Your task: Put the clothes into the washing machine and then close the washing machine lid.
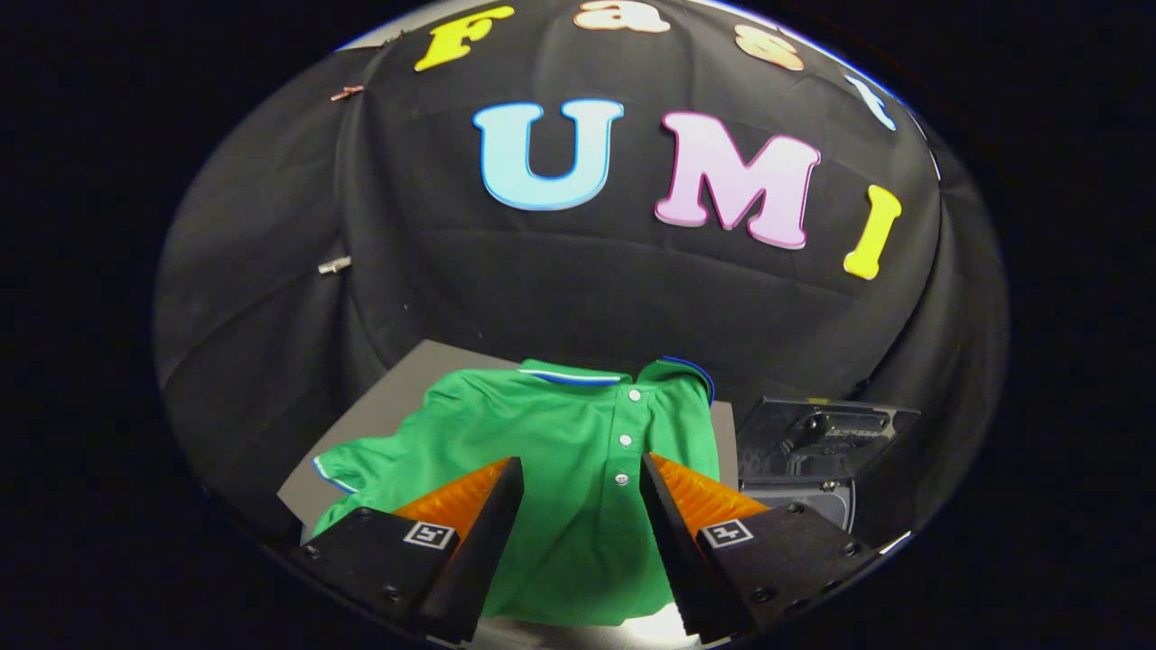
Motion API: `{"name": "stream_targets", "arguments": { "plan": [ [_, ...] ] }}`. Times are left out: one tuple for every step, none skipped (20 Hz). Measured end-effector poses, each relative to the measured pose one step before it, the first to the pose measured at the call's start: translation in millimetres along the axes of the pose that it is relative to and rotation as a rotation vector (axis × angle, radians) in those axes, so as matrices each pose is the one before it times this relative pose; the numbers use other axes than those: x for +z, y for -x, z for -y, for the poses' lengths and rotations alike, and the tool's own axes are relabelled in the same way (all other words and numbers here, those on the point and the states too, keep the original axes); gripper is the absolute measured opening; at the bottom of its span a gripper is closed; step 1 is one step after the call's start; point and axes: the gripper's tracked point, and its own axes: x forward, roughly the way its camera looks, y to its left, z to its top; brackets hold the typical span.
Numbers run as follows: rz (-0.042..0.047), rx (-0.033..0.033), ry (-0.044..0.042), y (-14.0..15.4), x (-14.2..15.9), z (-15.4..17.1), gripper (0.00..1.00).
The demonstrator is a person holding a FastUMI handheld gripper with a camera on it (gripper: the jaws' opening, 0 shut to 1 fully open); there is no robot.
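A grey table [379, 406] carries a green polo shirt [560, 451] lying flat and spread, collar away from the gripper [582, 477], whose parted fingers hover above it.

no readable txt or labels on anything

A staged recording booth, not a real laundry room: black cloth wall [578, 289] clipped up behind a grey desk [397, 397] with a dark washing machine [813, 442] beside it.
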Motion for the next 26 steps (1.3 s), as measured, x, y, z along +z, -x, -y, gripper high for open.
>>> {"name": "stream_targets", "arguments": {
  "plan": [
    [-0.06864,0.02082,-0.0256,-10.32,-7.88,-1.12,0.83],
    [-0.08625,0.02644,-0.03141,-7.32,-9.03,-2.11,0.83],
    [-0.10124,0.02197,-0.02806,-7.97,-12.15,-3.03,0.83],
    [-0.12634,0.00037,-0.03438,-7.27,-15.4,5.0,0.85],
    [-0.01973,0.00502,-0.01839,6.3,9.9,-1.98,0.86],
    [-0.05487,-0.00489,-0.026,-13.28,-5.85,2.88,0.84],
    [-0.04524,-0.00436,-0.02552,1.5,-1.42,1.17,0.81],
    [-0.01435,-0.0025,-0.01947,-1.73,3.25,0.65,0.8],
    [-0.02746,-0.00739,-0.01275,3.34,-1.23,1.26,0.8],
    [-0.01419,-0.01029,-0.0039,-4.21,1.27,1.51,0.8],
    [-0.01435,-0.00589,0.00625,1.27,-0.5,-0.36,0.8],
    [-0.00628,-0.01502,0.01577,-0.33,0.27,1.18,0.8],
    [-0.00526,-0.02557,0.02103,-2.06,-0.75,5.79,0.79],
    [-0.00705,-0.01542,0.02878,-0.53,-0.97,-1.03,0.72],
    [-0.00757,-0.0158,0.02283,0.5,-0.09,3.68,0.6],
    [0.00345,-0.03212,0.01552,-1.74,2.41,7.57,0.47],
    [0.0017,0.00247,-0.01249,2.5,1.03,1.22,0.34],
    [-0.00793,0.01072,-0.00872,-0.27,-1.06,-0.51,0.22],
    [0.00398,0.01245,0.01111,2.71,2.88,0.97,0.22],
    [-0.01619,0.00593,-0.03005,-1.32,-2.94,-0.81,0.13],
    [-0.00595,0.00629,-0.02293,1.59,0.45,-2.58,0.05],
    [-0.00245,0.008,0.00223,-3.44,0.22,1.88,0.05],
    [0.00699,0.01967,0.01145,1.57,0.72,-1.92,0.05],
    [0.00357,0.0203,-0.00237,3.43,-1.13,-4.01,0.05],
    [0.00933,0.0363,-0.01458,3.28,0.9,-7.66,0.05],
    [0.00174,0.02936,-0.0038,1.84,-1.78,-6.04,0.05]
  ]
}}
